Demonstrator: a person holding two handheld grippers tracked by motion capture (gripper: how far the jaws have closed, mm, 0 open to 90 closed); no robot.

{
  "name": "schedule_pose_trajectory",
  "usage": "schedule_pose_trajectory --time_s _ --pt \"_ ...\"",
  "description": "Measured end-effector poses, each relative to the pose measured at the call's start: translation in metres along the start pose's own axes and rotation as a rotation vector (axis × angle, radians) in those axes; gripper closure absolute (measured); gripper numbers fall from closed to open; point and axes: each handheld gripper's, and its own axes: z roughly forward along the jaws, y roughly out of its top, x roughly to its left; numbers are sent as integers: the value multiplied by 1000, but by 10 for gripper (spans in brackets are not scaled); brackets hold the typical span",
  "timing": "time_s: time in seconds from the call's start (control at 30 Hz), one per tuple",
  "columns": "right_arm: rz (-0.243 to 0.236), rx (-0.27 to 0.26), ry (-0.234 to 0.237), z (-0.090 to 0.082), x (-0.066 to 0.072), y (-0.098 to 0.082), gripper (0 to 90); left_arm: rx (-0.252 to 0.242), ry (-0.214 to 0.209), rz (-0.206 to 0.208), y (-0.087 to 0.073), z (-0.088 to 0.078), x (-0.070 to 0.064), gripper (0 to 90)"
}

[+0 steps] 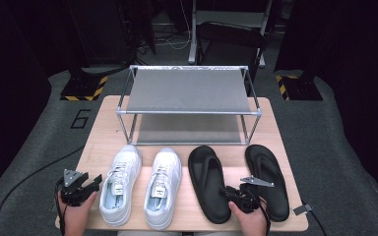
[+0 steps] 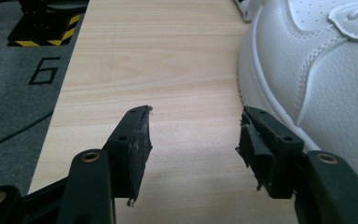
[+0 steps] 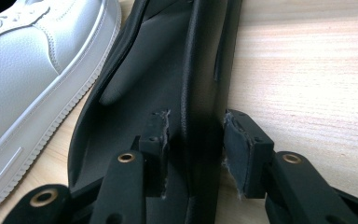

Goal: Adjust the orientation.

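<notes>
Two white sneakers and two black sandals lie side by side along the front of the wooden table. My left gripper stands open over bare wood, just left of the left sneaker, with nothing between its jaws. My right gripper straddles the right rim of the left sandal near its heel. One pad is inside the footbed and one outside, and both stand slightly off the rim.
A two-tier metal shoe rack with grey fabric shelves stands at the back of the table. A white sneaker lies close to the left of the straddled sandal. Grey floor with a painted 6 lies past the table's left edge.
</notes>
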Motion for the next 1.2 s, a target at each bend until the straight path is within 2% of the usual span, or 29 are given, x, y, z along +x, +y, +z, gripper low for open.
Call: schedule_pose_trajectory --time_s 0.07,0.13,0.23,0.27,0.37,0.43,0.57,0.7,0.73,0.77,0.8,0.83,0.93,1.0,1.07,1.2 --pt "11 4 1 0 0 0 600 -17 4 -3 -1 1 -1 429" --pt "17 4 -5 0 -1 0 566 -2 0 -1 0 0 0 429" --pt "22 9 9 0 -1 -1 587 -15 3 -7 0 0 0 429" --pt "36 16 17 0 -2 -1 590 -14 3 -6 0 1 0 429" --pt "39 16 38 1 -4 -1 585 -7 1 0 0 0 0 429" --pt "62 18 56 2 -6 -2 585 -26 6 -8 0 1 0 429" --pt "117 29 84 2 -11 -1 597 -9 6 -3 0 -1 1 429" --pt "117 23 77 2 -9 -2 611 -12 7 -3 0 -1 1 429" --pt "147 31 104 2 -10 -2 635 -17 10 -3 0 -1 1 429" --pt "147 31 104 2 -10 -2 635 -27 13 -4 0 0 1 429" --pt "162 35 116 3 -11 -3 641 -11 7 0 1 -1 1 429" --pt "175 26 123 3 -11 -4 645 -12 7 0 0 -1 1 429" --pt "170 17 113 3 -11 -5 650 -16 8 -3 0 -2 1 429" --pt "191 8 120 2 -11 -6 657 -36 14 -12 0 -1 1 429" --pt "208 0 125 2 -11 -7 661 -15 9 1 1 -3 2 429" --pt "212 -16 125 2 -11 -9 665 -15 9 -3 1 -3 2 430"
